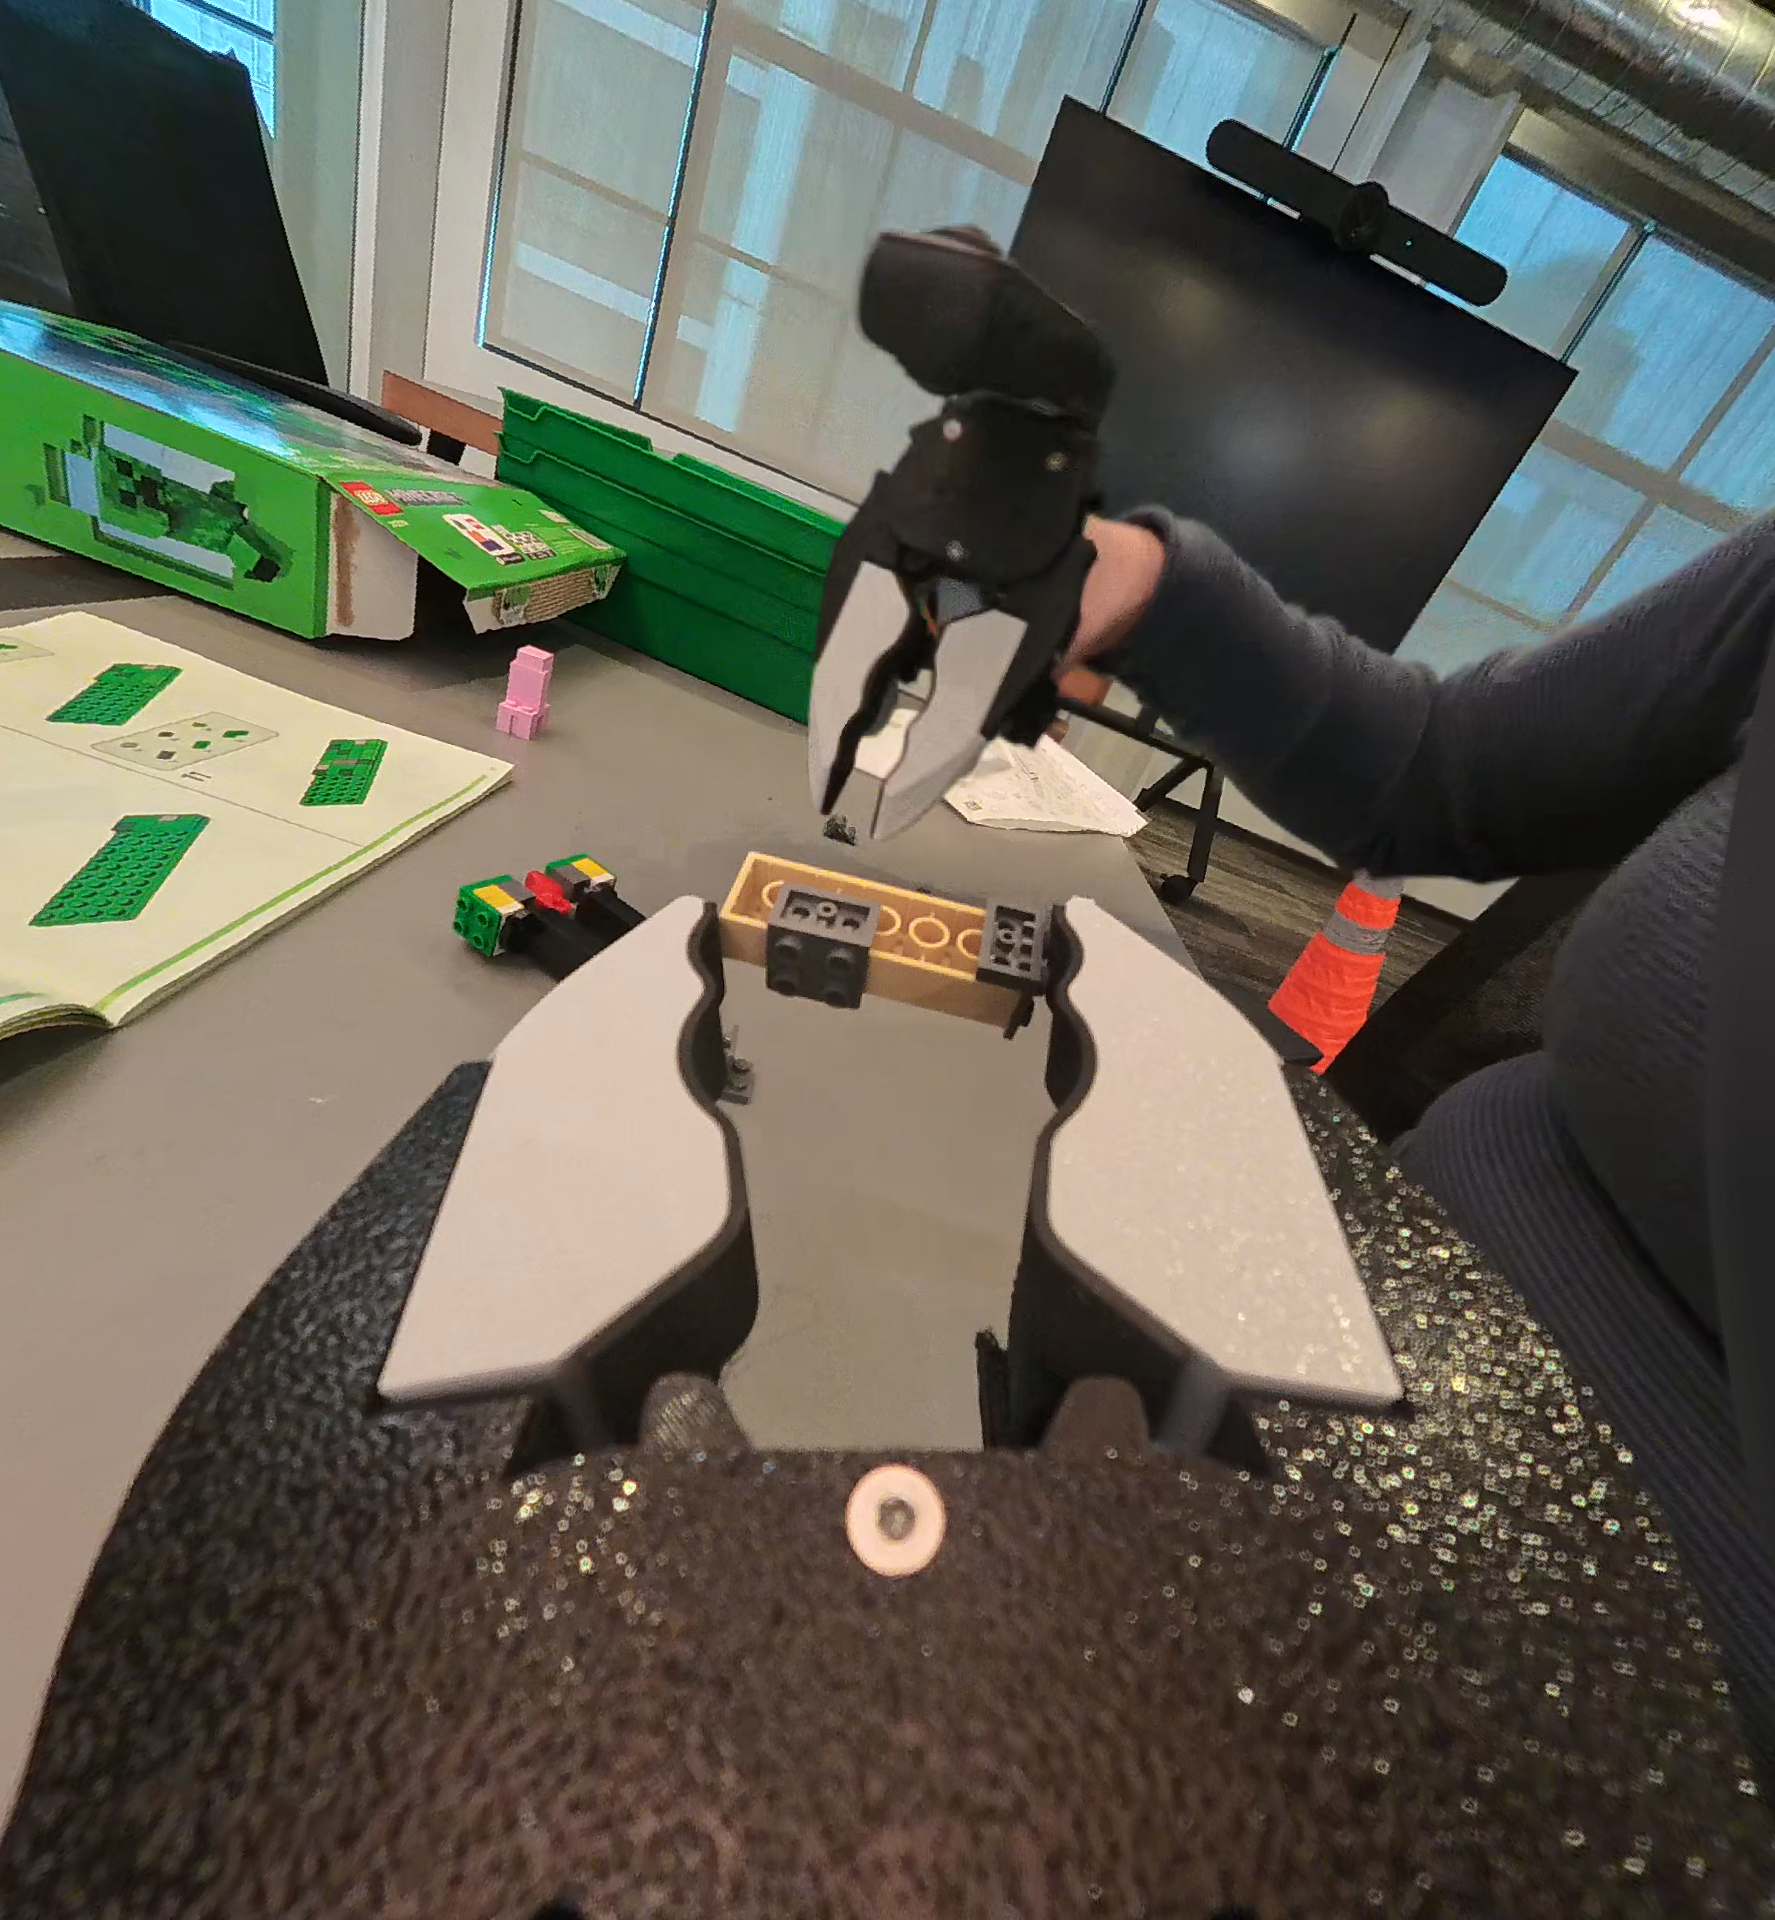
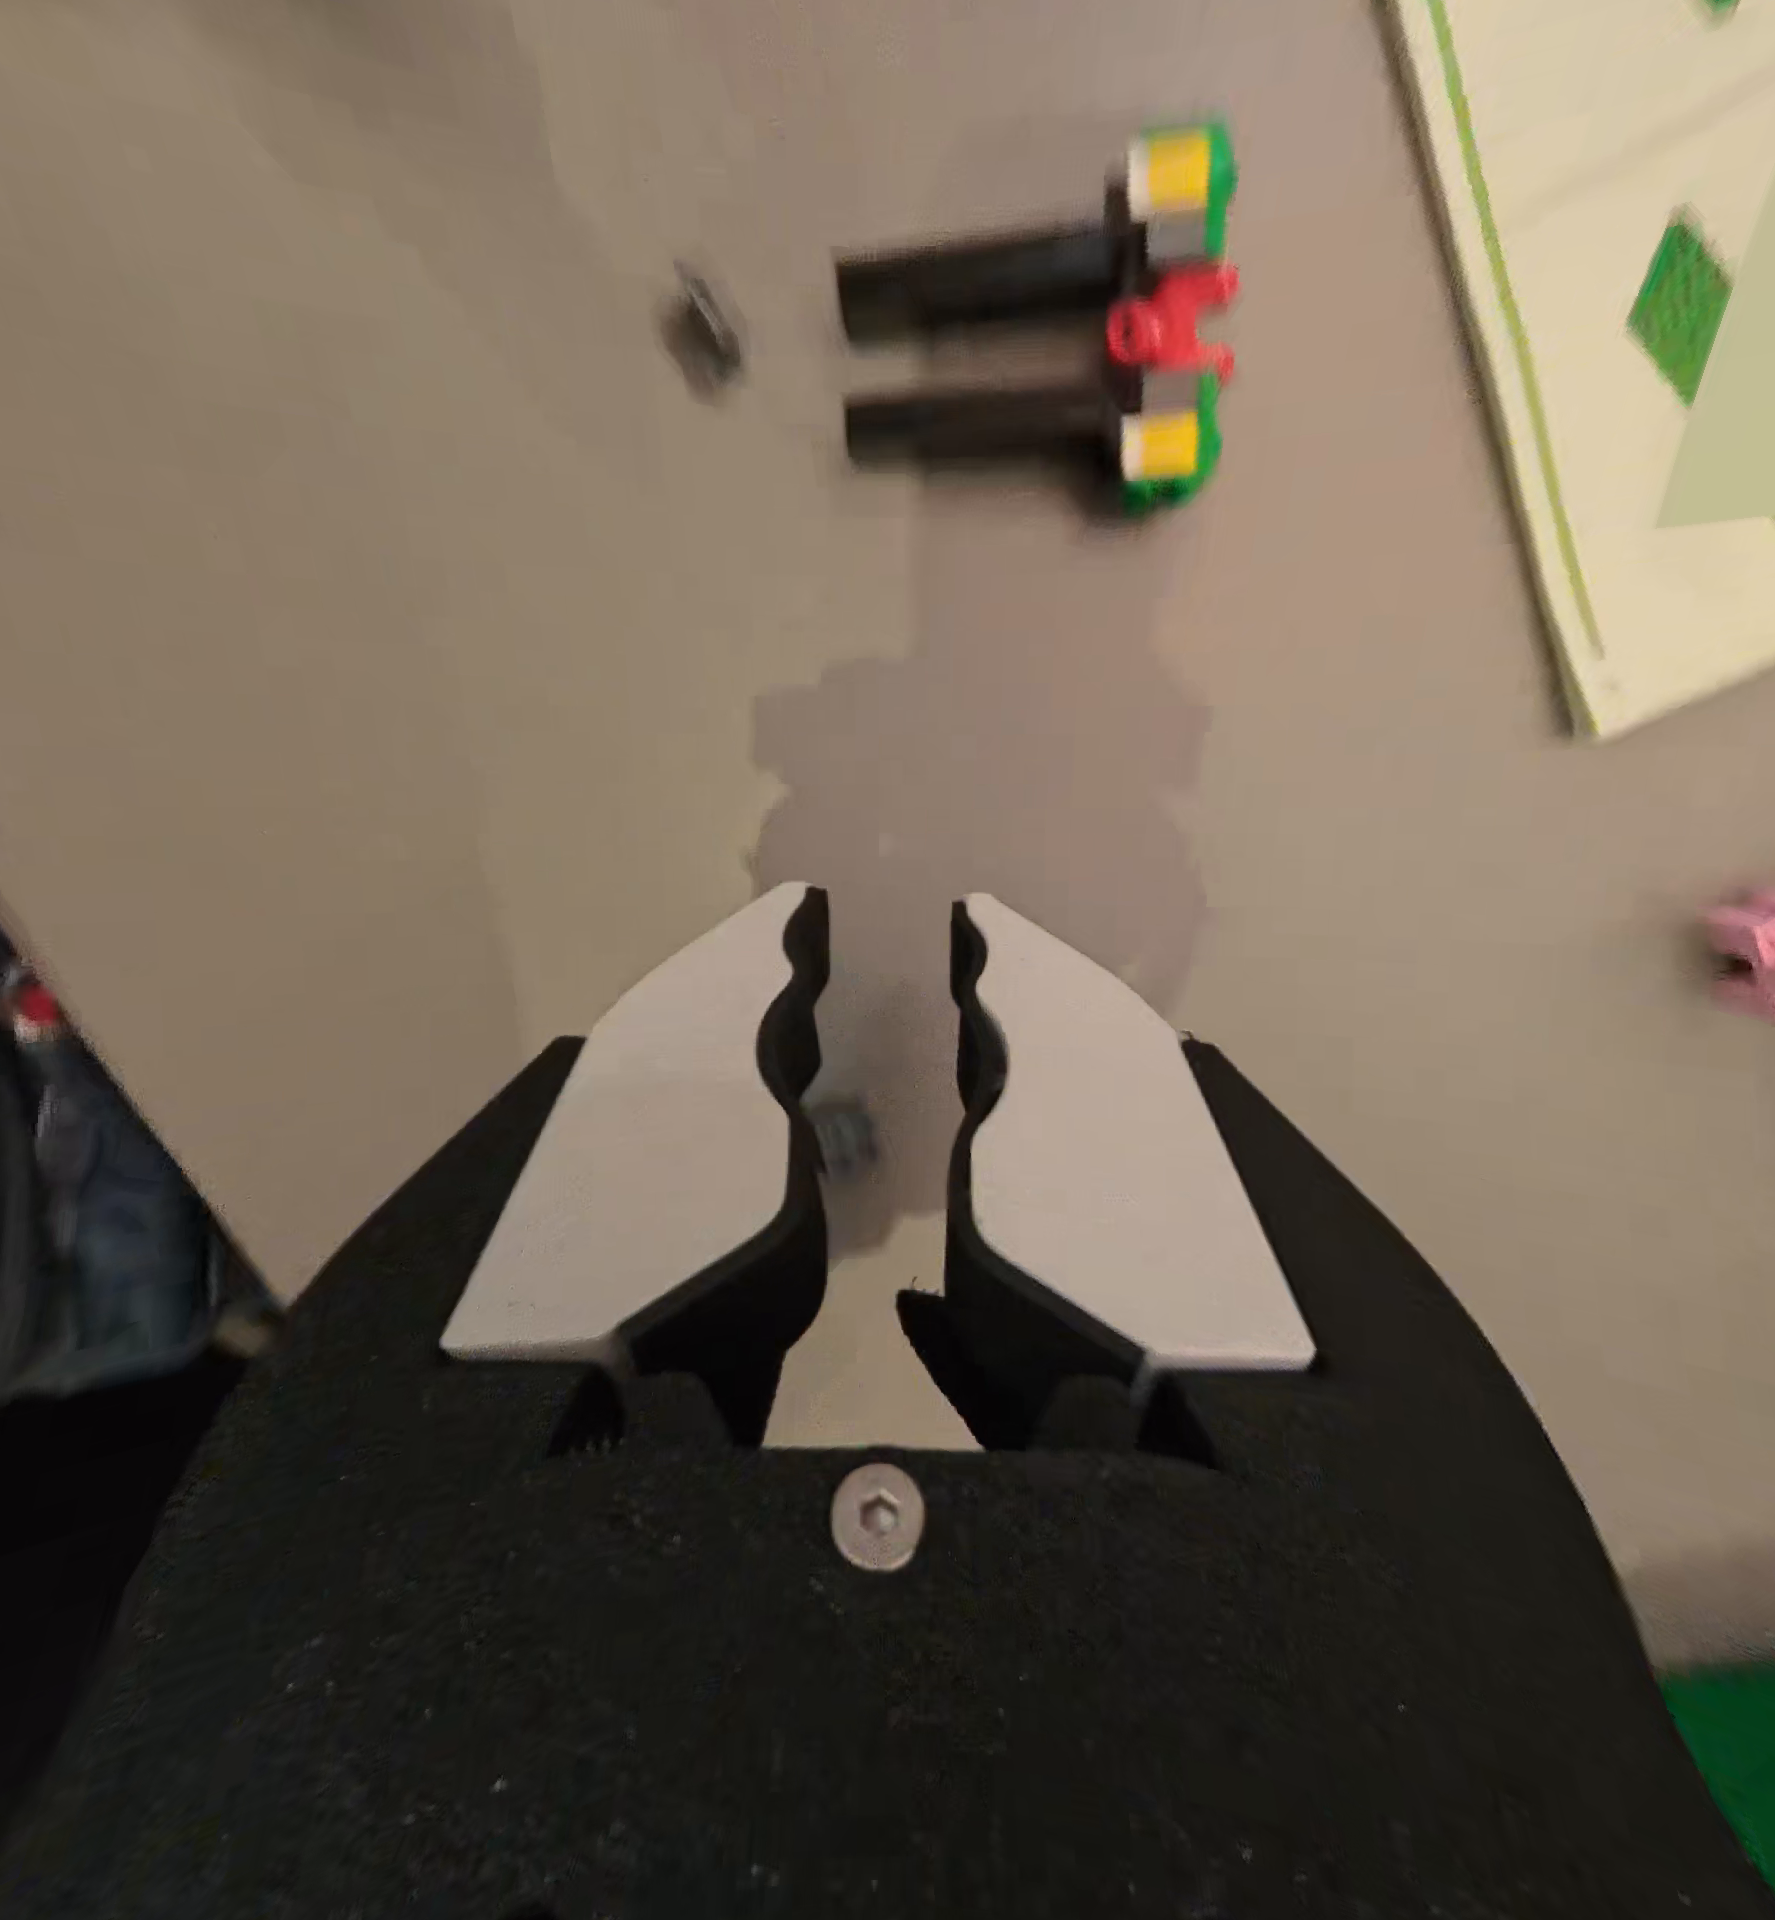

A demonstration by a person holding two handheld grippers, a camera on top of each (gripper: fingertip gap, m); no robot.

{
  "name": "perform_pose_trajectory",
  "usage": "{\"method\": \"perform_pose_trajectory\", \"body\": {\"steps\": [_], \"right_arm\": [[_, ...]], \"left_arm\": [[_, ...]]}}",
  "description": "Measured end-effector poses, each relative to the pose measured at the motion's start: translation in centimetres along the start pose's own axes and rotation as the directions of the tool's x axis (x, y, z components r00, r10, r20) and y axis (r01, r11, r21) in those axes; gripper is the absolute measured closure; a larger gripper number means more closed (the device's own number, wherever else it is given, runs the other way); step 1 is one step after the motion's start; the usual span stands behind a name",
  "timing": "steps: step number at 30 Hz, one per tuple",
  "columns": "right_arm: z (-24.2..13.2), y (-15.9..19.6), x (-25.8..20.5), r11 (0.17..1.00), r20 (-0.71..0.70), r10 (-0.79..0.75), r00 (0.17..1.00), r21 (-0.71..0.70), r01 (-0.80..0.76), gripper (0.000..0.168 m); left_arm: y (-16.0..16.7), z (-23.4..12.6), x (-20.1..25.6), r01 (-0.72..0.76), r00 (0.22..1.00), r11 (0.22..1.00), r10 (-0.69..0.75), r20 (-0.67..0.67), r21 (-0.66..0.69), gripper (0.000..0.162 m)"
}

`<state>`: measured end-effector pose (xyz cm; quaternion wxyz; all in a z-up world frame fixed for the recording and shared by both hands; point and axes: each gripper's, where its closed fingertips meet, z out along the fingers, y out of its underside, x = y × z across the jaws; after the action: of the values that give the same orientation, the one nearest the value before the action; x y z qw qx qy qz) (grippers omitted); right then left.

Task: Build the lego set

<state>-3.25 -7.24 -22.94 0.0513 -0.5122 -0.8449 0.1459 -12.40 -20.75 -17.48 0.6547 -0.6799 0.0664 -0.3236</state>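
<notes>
Risk of slip: your left gripper clamps the tan brick by its ends, and your narrowly parted, empty right gripper could dislodge it.

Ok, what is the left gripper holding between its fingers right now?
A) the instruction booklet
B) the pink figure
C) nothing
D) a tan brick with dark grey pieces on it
D: in the left wrist view the left gripper has a tan brick clamped between its fingers, with dark grey pieces attached, while the pink figure stands farther back on the table.
</notes>
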Motion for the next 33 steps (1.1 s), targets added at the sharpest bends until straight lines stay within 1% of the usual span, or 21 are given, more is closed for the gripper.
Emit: {"method": "perform_pose_trajectory", "body": {"steps": [3, 5, 7, 9, 13, 17, 19, 21, 24, 25, 26, 30, 33], "right_arm": [[1.4, -3.0, -1.5, 0.971, -0.079, 0.052, 0.996, 0.235, -0.032, 0.145], [2.5, -5.1, -3.3, 0.918, -0.021, 0.127, 0.992, 0.382, -0.109, 0.145], [3.7, -6.4, -4.4, 0.874, 0.008, 0.165, 0.986, 0.462, -0.15, 0.146], [4.8, -7.1, -4.7, 0.865, -0.01, 0.145, 0.989, 0.487, -0.122, 0.145], [5.6, -8.0, -3.8, 0.89, -0.089, 0.027, 0.996, 0.457, 0.016, 0.142], [5.6, -9.2, -4.5, 0.891, -0.006, -0.113, 0.994, 0.442, 0.104, 0.145], [6.1, -9.2, -3.9, 0.903, -0.033, -0.174, 0.984, 0.394, 0.173, 0.15], [6.7, -9.0, -3.5, 0.914, -0.06, -0.228, 0.972, 0.332, 0.235, 0.151], [7.3, -9.0, -3.7, 0.915, -0.054, -0.284, 0.957, 0.282, 0.288, 0.152], [7.4, -8.8, -3.8, 0.916, -0.052, -0.294, 0.954, 0.269, 0.297, 0.161], [7.3, -8.8, -3.9, 0.913, -0.053, -0.304, 0.951, 0.266, 0.307, 0.165], [6.7, -7.2, -2.9, 0.943, -0.114, -0.247, 0.962, 0.2, 0.266, 0.165], [5.4, -4.3, -1.6, 0.982, -0.202, -0.133, 0.97, 0.103, 0.156, 0.165]], "left_arm": [[0.0, 0.0, 0.0, -0.001, 1.0, 1.0, 0.001, 0.001, 0.0, 0.103], [0.0, 0.0, 0.0, -0.002, 1.0, 1.0, 0.002, 0.002, -0.002, 0.103], [0.0, 0.0, 0.0, -0.002, 1.0, 1.0, 0.002, 0.002, -0.001, 0.103], [0.0, 0.0, 0.0, -0.001, 1.0, 1.0, 0.001, 0.001, -0.001, 0.103], [0.0, 0.0, 0.0, 0.0, 1.0, 1.0, 0.0, 0.001, -0.001, 0.103], [0.0, 0.0, 0.0, 0.001, 1.0, 1.0, -0.001, 0.0, 0.0, 0.103], [0.0, 0.0, 0.0, 0.001, 1.0, 1.0, -0.001, 0.0, -0.002, 0.103], [0.0, 0.0, 0.0, 0.002, 1.0, 1.0, -0.002, -0.001, 0.0, 0.103], [-0.1, 0.0, 0.0, 0.007, 1.0, 1.0, -0.007, -0.002, 0.004, 0.103], [-0.1, -0.1, 0.0, 0.008, 1.0, 1.0, -0.008, -0.002, 0.004, 0.103], [-0.1, -0.1, 0.0, 0.009, 1.0, 1.0, -0.009, -0.002, 0.005, 0.103], [-0.1, -0.1, 0.0, 0.009, 1.0, 1.0, -0.009, -0.003, 0.005, 0.103], [-0.1, -0.1, 0.0, 0.01, 1.0, 1.0, -0.01, -0.003, 0.008, 0.103]]}}
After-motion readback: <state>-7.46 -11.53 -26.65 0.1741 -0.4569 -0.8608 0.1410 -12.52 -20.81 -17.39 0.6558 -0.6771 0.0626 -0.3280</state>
